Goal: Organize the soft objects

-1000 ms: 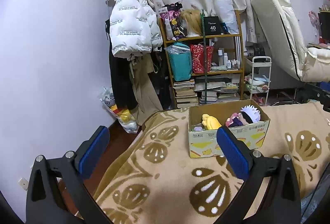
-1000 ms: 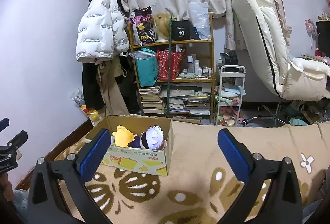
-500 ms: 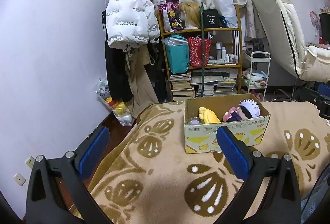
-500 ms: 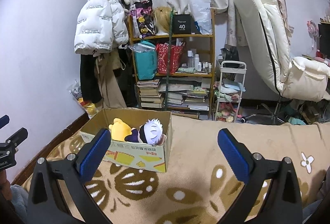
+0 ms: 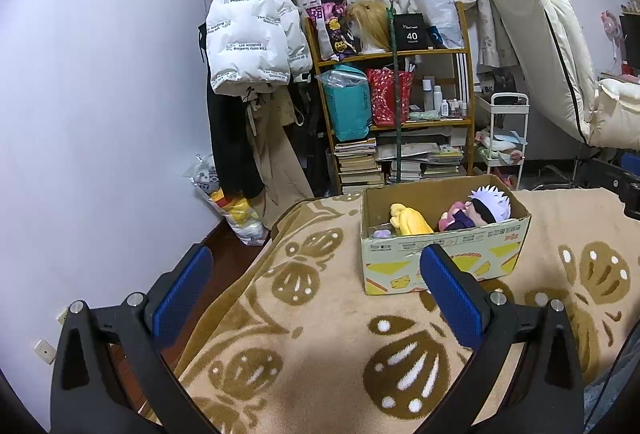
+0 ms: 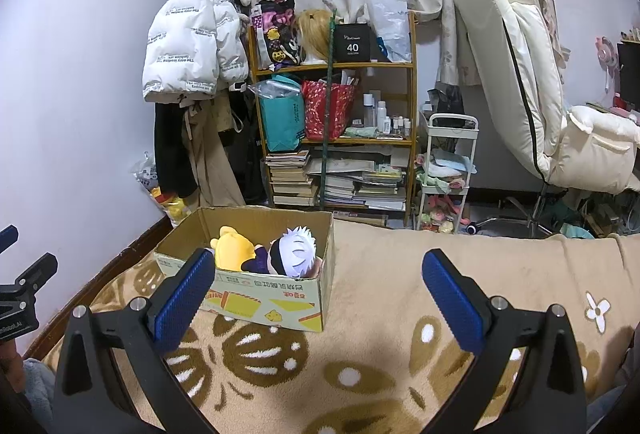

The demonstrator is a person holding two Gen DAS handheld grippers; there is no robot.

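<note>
A cardboard box stands on the patterned beige blanket. In it lie a yellow plush, a white-haired doll and a small purple item. The box also shows in the right wrist view with the yellow plush and the doll. My left gripper is open and empty, hovering above the blanket, short of the box. My right gripper is open and empty, to the right of the box and back from it.
A cluttered wooden shelf with books and bags stands behind the bed. A white puffer jacket hangs on the wall. A white trolley and a cream recliner are at the right. The blanket's left edge drops to the floor.
Both grippers have risen and pulled back a little from the box, so the box interior shows more. Both stay open and empty.
</note>
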